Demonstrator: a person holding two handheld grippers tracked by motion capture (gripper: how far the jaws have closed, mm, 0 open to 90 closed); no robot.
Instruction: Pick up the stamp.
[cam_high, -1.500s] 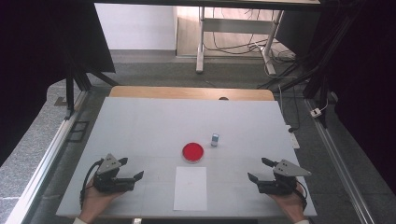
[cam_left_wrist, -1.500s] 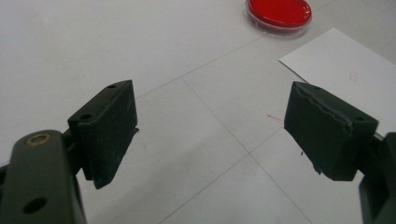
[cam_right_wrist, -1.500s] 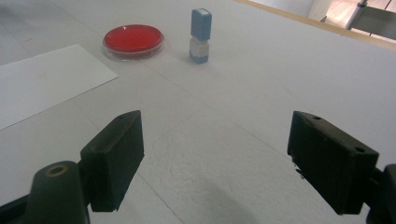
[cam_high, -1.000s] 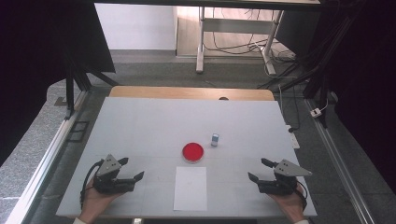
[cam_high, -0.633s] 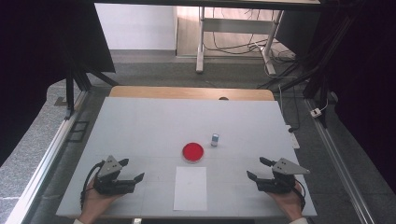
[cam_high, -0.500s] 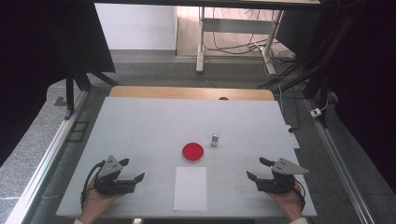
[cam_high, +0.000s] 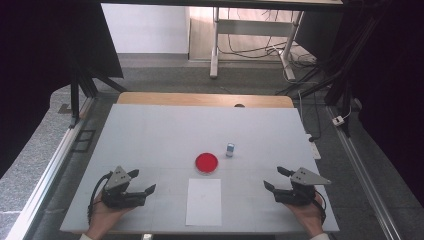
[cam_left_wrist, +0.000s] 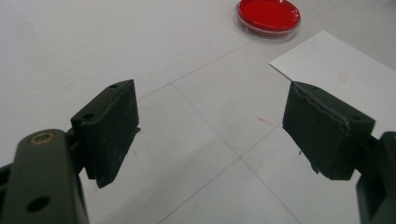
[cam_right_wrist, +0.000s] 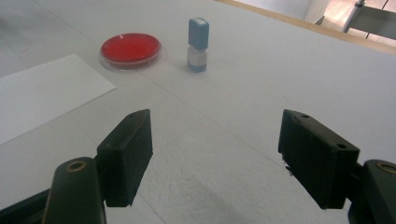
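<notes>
From the high view, the left tongs (cam_high: 141, 186) and the right tongs (cam_high: 274, 179) rest low at the near corners of the pale worktop (cam_high: 150, 130), each with its jaws spread and nothing between them; between the two lies a white sheet of paper (cam_high: 204, 201), its long axis running from the near edge away toward the far edge, and just beyond its far end sits a round red dish (cam_high: 206, 162), with a small blue-capped stamp (cam_high: 230, 149) standing just to the right of the dish, apart from it. In the left gripper view, the left tongs (cam_left_wrist: 210, 135) are released over bare worktop, the corner of the paper (cam_left_wrist: 336, 65) reaching in near the right jaw and the red dish (cam_left_wrist: 268, 14) farther off at the top. In the right gripper view, the right tongs (cam_right_wrist: 215, 154) gape wide and hold nothing, pointing roughly toward the stamp (cam_right_wrist: 198, 44), which stands upright, long axis vertical, blue cap on top, beside the red dish (cam_right_wrist: 130, 49) and past the paper (cam_right_wrist: 42, 93). My judgement is that the work is at its very start, nothing grasped yet; the next move likely calls for the right tongs to travel forward and leftward to the stamp and close on its sides while keeping it upright
</notes>
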